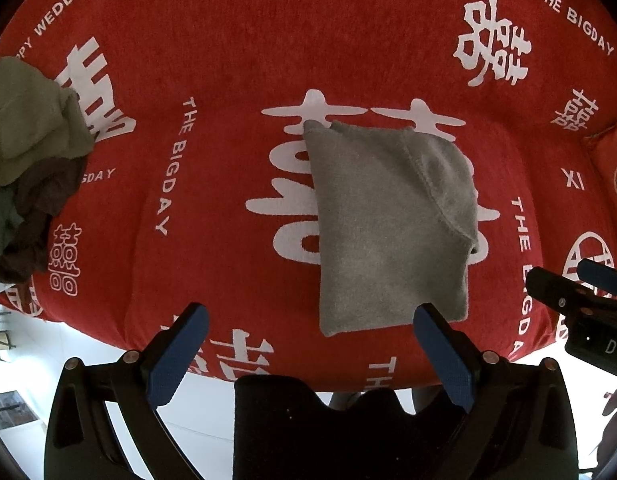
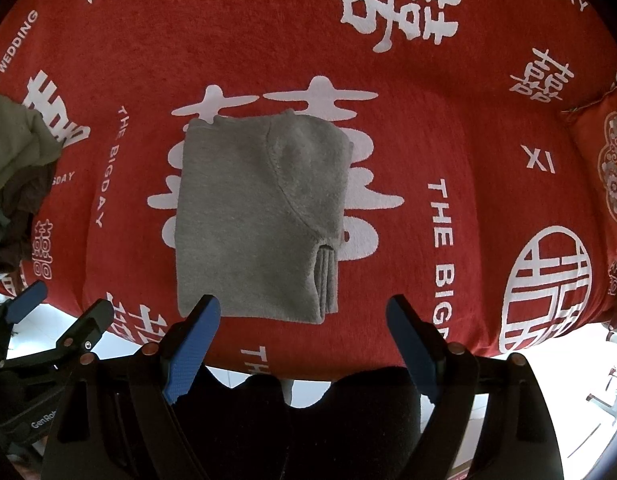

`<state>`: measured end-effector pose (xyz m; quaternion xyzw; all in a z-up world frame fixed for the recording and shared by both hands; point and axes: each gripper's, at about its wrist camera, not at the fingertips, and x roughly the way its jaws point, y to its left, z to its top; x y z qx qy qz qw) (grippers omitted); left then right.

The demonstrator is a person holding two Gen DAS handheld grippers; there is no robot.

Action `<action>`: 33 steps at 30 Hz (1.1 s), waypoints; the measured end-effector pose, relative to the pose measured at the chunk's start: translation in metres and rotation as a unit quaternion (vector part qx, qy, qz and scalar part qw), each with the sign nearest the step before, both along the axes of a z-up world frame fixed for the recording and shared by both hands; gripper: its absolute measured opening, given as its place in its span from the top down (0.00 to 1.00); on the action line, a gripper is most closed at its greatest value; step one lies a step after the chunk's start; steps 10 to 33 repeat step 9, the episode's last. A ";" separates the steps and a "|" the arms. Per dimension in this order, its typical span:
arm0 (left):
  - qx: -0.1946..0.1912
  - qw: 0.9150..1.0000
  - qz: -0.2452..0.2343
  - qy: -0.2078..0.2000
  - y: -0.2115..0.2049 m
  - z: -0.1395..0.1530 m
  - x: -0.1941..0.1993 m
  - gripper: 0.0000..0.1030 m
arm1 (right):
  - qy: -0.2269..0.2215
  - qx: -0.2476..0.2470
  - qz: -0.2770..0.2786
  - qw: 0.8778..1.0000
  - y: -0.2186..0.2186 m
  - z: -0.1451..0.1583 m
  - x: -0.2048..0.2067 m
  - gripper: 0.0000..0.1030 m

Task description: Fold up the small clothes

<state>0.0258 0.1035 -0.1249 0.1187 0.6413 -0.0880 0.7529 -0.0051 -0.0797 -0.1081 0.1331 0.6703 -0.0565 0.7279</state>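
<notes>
We see our left tongs point(image 1: 312, 316) spread wide with nothing between the blue pads, hanging above the near edge of the red cover point(image 1: 228, 60). Our right tongs point(image 2: 304, 308) stand just as wide and empty. Beyond both lies the grey garment point(image 2: 252, 216), folded into a neat block on the large white character in the middle of the cover. Well apart to the left sits a heap of olive and dark clothes point(image 1: 24, 152), unfolded. A red cushion point(image 2: 604, 160) lies at the right edge.

Left gripper point(image 1: 312, 312) and right gripper point(image 2: 304, 304) both point down, jaws apparently wide apart, empty.
</notes>
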 end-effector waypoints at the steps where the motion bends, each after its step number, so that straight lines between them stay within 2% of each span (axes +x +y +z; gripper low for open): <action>1: 0.000 1.000 0.002 0.000 0.000 0.000 0.000 0.00 | 0.000 0.000 0.000 1.000 0.000 0.000 0.000 0.15; 7: -0.006 1.000 0.006 -0.018 0.003 0.002 -0.001 0.00 | 0.001 -0.001 -0.001 1.000 0.001 -0.001 0.000 0.15; 33: -0.013 1.000 0.005 -0.015 0.004 0.002 0.000 0.00 | 0.001 -0.001 -0.001 1.000 0.001 -0.001 0.000 0.15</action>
